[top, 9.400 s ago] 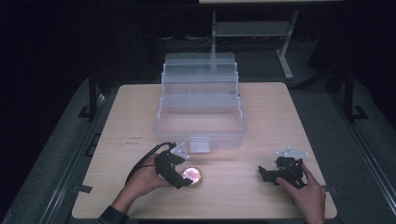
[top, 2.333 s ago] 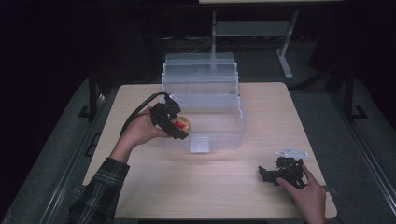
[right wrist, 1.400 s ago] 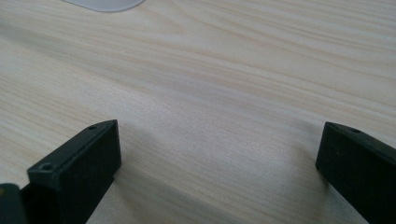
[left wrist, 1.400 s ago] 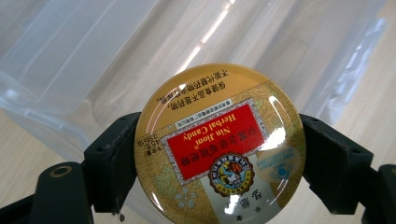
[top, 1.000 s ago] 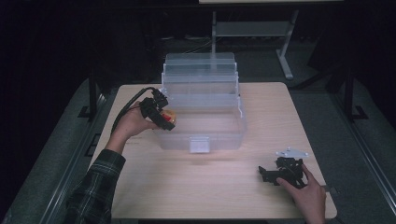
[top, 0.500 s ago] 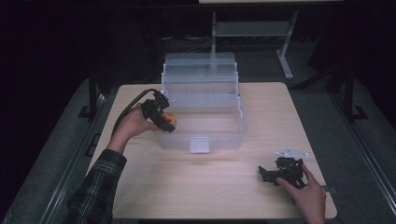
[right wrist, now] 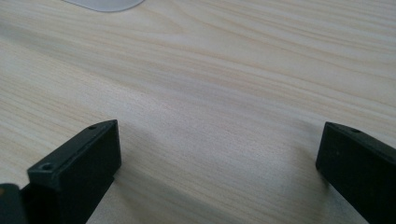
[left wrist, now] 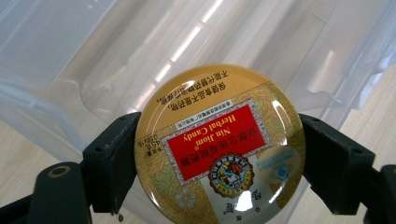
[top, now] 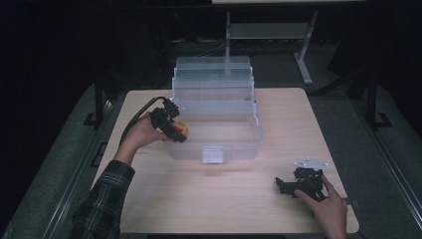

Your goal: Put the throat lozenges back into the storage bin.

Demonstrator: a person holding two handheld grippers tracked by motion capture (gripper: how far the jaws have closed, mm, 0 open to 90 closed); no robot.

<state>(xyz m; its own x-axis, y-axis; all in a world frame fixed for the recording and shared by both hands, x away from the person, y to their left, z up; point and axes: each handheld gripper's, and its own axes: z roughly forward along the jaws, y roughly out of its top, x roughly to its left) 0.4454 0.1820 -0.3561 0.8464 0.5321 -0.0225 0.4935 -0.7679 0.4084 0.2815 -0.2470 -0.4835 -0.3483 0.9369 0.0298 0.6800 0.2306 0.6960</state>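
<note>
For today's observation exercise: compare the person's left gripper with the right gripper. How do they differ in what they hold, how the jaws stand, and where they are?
The left gripper is shut on a round candy tin; the right gripper holds nothing. The left one's jaws press the tin's sides; the right one's stand wide apart. The left is raised at the clear plastic box; the right sits low over the table near its right front corner. Both have black jaws.

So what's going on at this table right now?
A person is working with a handheld gripper in each hand. The left gripper is shut on a round candy tin and holds it at the left edge of a clear plastic box whose tiers are opened out, apparently to drop it inside. The right gripper rests open on the wooden table, holding nothing.
</note>
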